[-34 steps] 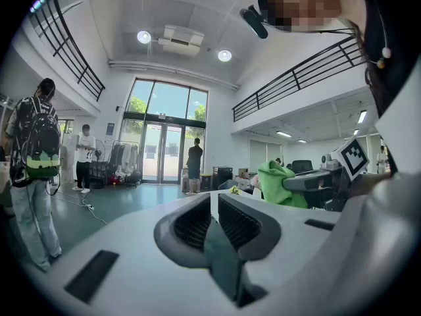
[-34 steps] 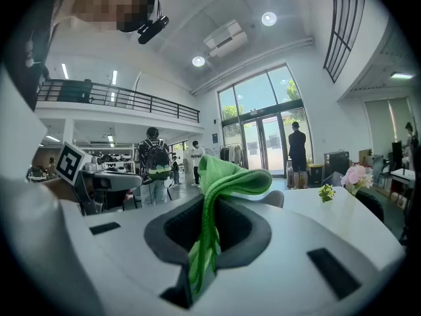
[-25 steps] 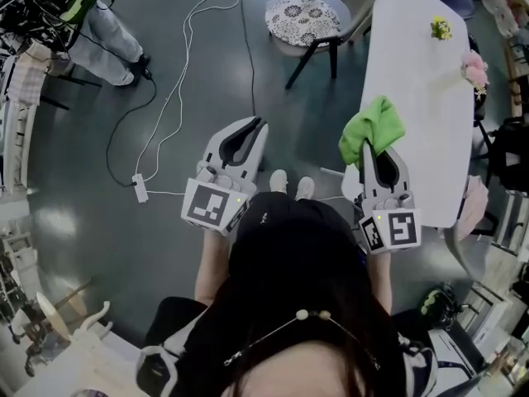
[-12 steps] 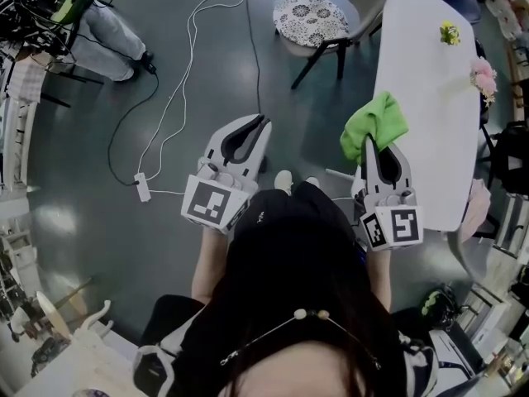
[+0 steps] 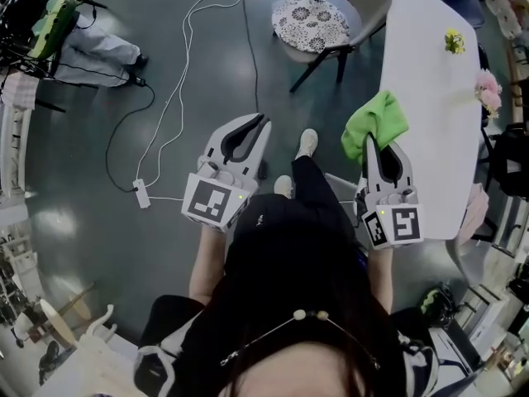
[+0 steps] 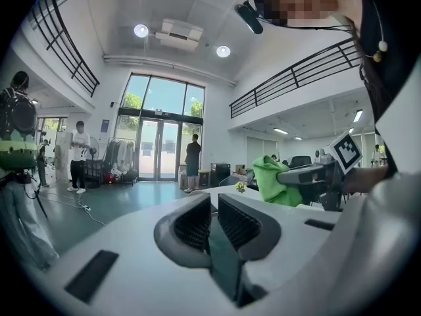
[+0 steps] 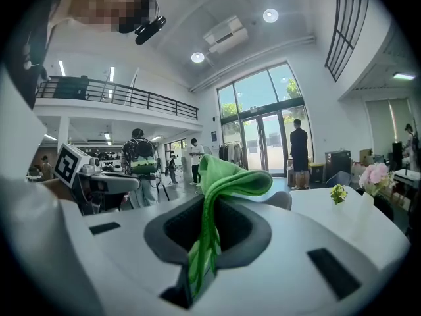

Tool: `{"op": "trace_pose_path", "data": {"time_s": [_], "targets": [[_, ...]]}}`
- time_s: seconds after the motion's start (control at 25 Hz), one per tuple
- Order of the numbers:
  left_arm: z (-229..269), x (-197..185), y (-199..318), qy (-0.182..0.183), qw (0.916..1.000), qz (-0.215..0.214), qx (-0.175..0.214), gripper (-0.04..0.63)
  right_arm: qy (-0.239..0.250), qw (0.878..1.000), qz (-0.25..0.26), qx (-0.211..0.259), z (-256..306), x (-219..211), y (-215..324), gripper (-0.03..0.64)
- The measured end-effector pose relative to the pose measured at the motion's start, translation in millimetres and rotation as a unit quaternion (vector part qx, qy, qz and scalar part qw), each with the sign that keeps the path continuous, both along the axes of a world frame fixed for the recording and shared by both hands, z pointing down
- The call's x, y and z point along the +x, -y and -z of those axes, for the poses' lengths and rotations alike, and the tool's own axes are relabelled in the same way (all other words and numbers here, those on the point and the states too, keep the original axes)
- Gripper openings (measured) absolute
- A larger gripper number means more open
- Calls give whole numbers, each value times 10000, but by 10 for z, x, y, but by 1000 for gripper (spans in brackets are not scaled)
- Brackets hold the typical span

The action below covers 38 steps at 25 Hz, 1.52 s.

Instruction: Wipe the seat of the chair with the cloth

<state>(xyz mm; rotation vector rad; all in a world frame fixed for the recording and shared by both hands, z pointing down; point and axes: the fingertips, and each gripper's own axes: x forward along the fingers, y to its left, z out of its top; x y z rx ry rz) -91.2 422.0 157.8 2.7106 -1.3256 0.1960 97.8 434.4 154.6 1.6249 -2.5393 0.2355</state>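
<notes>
— Head view?
— The left gripper (image 5: 261, 123) hangs over the floor. The right gripper (image 5: 369, 145) is at the edge of the white counter (image 5: 430, 81), with the green cloth (image 5: 376, 121) bunched at its tip. The chair (image 5: 310, 12), with its patterned seat, stands well apart from the cloth, ahead of both grippers
— Left gripper view?
— Jaws pressed together, nothing between them
— Right gripper view?
— Jaws pinching the cloth, which runs up between them and folds over above

Green cloth (image 5: 376, 126), white table (image 5: 430, 81), black-and-white patterned chair seat (image 5: 307, 21), dark grey floor (image 5: 91, 230).
</notes>
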Motion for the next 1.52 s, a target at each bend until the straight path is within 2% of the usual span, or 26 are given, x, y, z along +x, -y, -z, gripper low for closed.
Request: {"op": "trace_pose_path", "data": {"time_s": [0.2, 0.4, 0.68, 0.96, 1.24, 1.4, 1.52], "targets": [[-85, 127, 510, 20, 10000, -40, -76, 38, -3, 9999, 5, -119, -114, 122, 494, 41], [-153, 264, 1221, 59, 9999, -63, -141, 38, 14, 9996, -14, -295, -259, 267, 1206, 41], [-168, 663, 2319, -132, 9996, -193, -149, 38, -207, 9975, 361, -573, -376, 427, 2209, 41], [-326, 941, 2896, -120, 9982, -494, -317, 38, -534, 9947, 588, -648, -513, 429, 2977, 41], [-537, 885, 3583, -212, 9958, -711, -537, 38, -895, 9924, 412, -741, -687, 352, 3758, 43], [-715, 756, 4041, -304, 9937, -843, -675, 38, -1403, 9840, 452, -1005, -1034, 253, 4375, 43], [-862, 609, 4403, -307, 9931, -845, -748, 38, -1618, 9804, 594, -957, -1349, 103, 4934, 43]]}}
